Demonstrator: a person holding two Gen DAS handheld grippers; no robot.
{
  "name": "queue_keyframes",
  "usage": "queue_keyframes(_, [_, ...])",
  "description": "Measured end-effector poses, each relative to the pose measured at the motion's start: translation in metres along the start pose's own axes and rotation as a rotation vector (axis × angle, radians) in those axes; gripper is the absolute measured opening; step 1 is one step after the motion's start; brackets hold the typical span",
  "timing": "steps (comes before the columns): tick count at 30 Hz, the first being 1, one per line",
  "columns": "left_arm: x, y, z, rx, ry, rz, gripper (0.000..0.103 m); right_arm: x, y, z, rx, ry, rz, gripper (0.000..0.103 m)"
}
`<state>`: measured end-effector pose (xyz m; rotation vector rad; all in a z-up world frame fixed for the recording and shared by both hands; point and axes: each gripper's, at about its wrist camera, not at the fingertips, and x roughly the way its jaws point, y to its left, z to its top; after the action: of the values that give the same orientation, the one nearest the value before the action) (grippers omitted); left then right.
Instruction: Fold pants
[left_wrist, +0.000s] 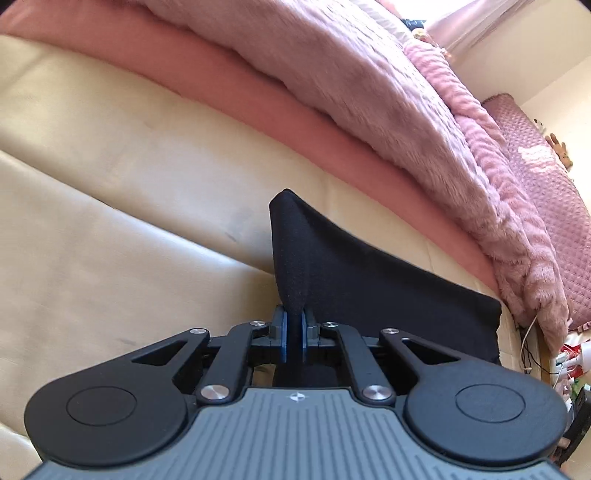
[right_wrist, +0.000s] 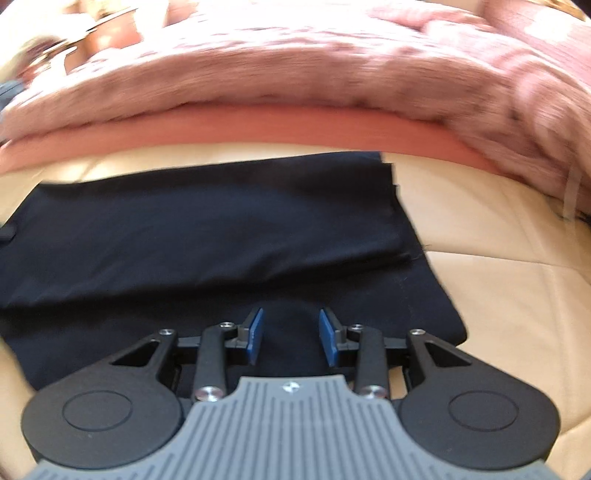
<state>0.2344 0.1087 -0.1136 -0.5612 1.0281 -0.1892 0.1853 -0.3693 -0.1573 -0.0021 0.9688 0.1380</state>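
Pinching a raised fold of the black pants (left_wrist: 332, 266), the left gripper (left_wrist: 294, 334) has its blue pads clamped on the cloth above the cream bed sheet (left_wrist: 110, 184), with a pink blanket (left_wrist: 369, 92) beyond. In the right wrist view, the right gripper (right_wrist: 291, 338) stands with jaws apart over the pants (right_wrist: 203, 236), a hump of cloth between the pads; whether they press it cannot be told.
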Motion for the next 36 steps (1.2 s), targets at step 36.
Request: queue_keyframes(36, [0.01,-0.189,0.045,0.033,0.134,-0.194,0.006,0.009,0.006,0.02,0.051,-0.025,0.103,0.02])
